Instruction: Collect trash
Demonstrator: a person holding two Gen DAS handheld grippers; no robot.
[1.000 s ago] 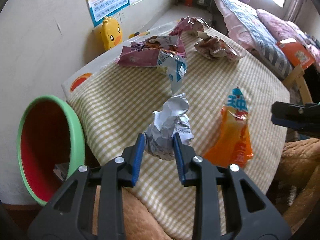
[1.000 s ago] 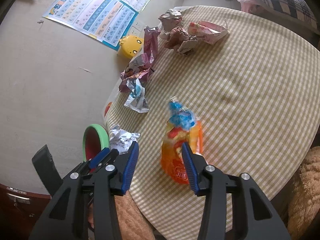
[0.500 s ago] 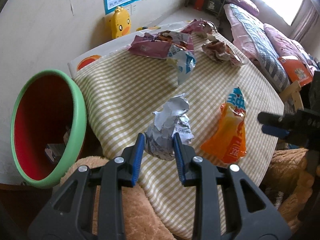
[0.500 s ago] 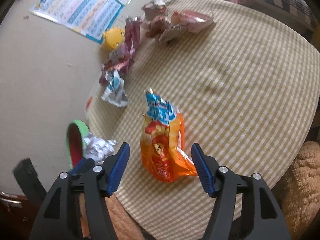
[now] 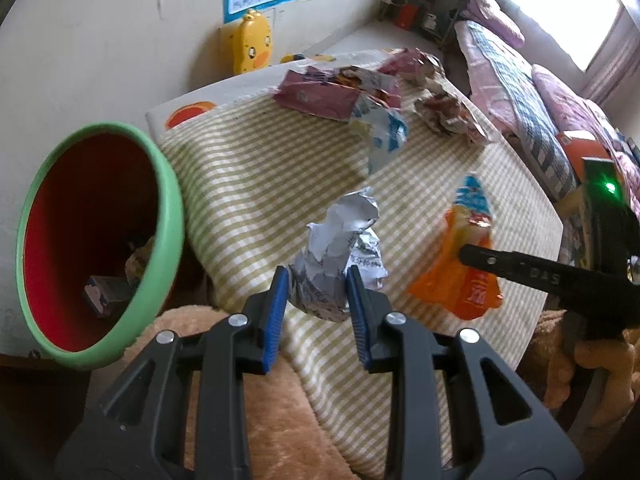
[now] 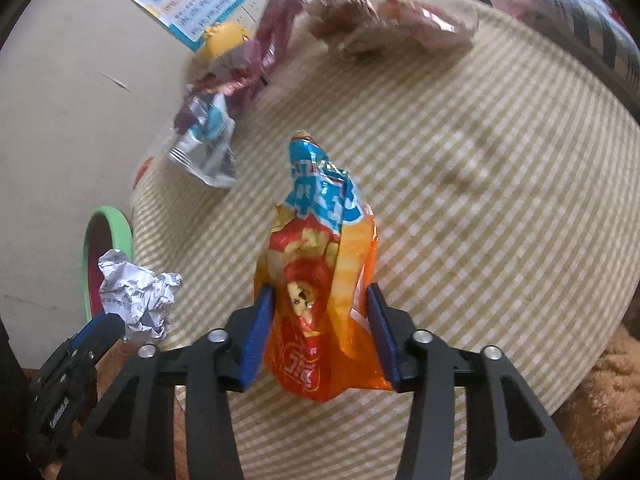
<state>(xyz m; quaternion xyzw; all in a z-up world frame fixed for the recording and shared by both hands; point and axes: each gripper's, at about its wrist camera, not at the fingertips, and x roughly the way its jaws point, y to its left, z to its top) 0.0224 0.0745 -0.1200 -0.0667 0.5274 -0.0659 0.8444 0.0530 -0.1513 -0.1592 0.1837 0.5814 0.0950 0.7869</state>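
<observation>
Left claw (image 5: 316, 296) is clenched on the crumpled foil wrapper (image 5: 340, 256), lifted off the checked surface (image 5: 256, 184) for the green-rimmed bin (image 5: 160, 216) at its left, which already holds scraps, while right claw (image 6: 320, 336) is closing around the orange snack bag (image 6: 316, 280) between its jaws.

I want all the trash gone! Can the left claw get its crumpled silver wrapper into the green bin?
Probably yes. The left claw is shut on the crumpled silver wrapper, and the green bin gapes open right beside it, with nothing between them.
</observation>
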